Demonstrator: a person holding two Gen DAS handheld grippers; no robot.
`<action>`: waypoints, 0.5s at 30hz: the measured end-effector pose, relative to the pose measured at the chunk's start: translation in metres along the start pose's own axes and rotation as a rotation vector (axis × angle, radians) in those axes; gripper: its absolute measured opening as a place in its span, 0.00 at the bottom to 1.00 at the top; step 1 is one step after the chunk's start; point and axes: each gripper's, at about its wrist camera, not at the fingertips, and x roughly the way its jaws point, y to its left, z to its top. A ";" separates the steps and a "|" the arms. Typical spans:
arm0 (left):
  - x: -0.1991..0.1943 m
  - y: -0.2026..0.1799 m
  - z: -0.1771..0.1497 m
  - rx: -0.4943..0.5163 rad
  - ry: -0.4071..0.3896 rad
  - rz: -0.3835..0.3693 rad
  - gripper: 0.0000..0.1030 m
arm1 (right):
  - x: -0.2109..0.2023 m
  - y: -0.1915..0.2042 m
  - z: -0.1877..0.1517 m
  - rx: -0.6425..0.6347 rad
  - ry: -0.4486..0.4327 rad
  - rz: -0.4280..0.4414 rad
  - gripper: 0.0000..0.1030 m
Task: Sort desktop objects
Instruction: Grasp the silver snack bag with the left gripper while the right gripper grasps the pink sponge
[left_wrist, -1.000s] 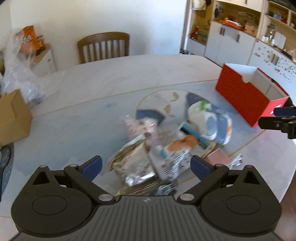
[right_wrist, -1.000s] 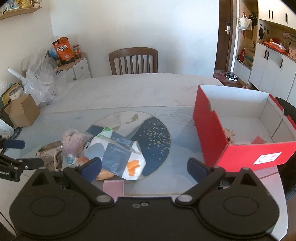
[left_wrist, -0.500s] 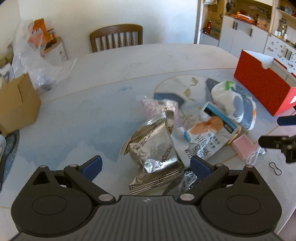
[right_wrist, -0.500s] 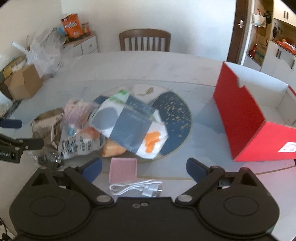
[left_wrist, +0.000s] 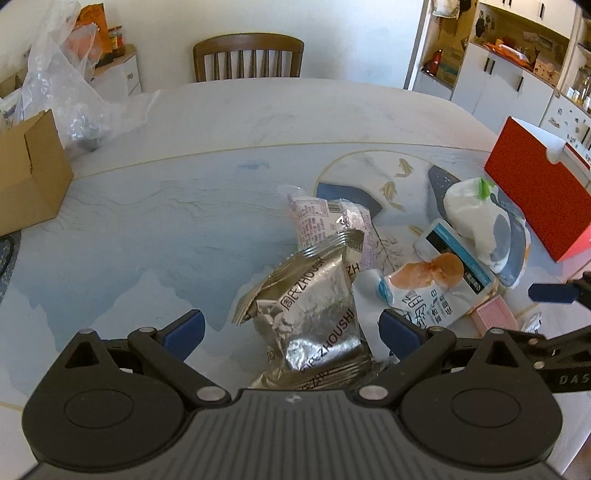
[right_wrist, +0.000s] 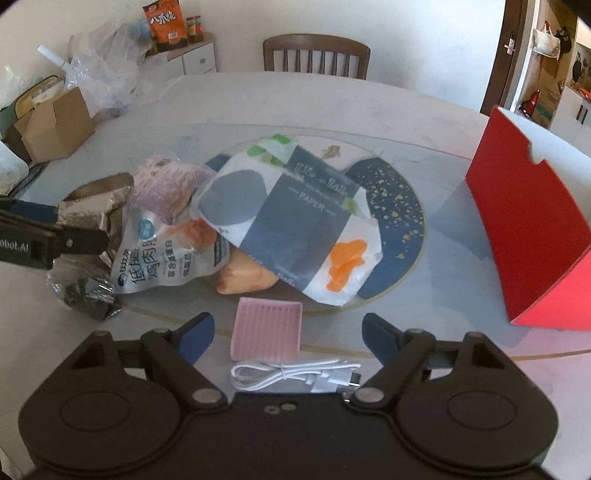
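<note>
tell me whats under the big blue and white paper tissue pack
An orange-tan soft packet pokes out beneath the blue and white paper tissue pack, whose left edge also overlaps the white chicken snack pouch. The rest of what it covers is hidden.

Snack pile (right_wrist: 207, 221) blocks centre; far table (right_wrist: 295, 99) bare

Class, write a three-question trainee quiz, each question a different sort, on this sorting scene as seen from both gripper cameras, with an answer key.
1. True or false: the left gripper is shut on the silver snack bag.
2. Multiple choice: in the right wrist view, what lies nearest the right gripper? A) brown cardboard box B) white USB cable C) red box
3. Fill in: the pink ridged block lies on the ____.

Key: 1 false, both grippers are open; 2 B; 3 table.
</note>
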 end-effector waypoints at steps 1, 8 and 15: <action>0.000 0.000 0.000 -0.004 -0.001 -0.001 0.98 | 0.002 0.000 0.000 0.002 0.006 0.003 0.82; 0.003 0.006 0.001 -0.039 0.011 -0.010 0.91 | 0.010 0.006 0.000 -0.007 0.024 0.007 0.73; 0.004 0.004 0.002 -0.035 0.023 -0.020 0.77 | 0.009 0.011 0.002 -0.030 0.016 0.004 0.56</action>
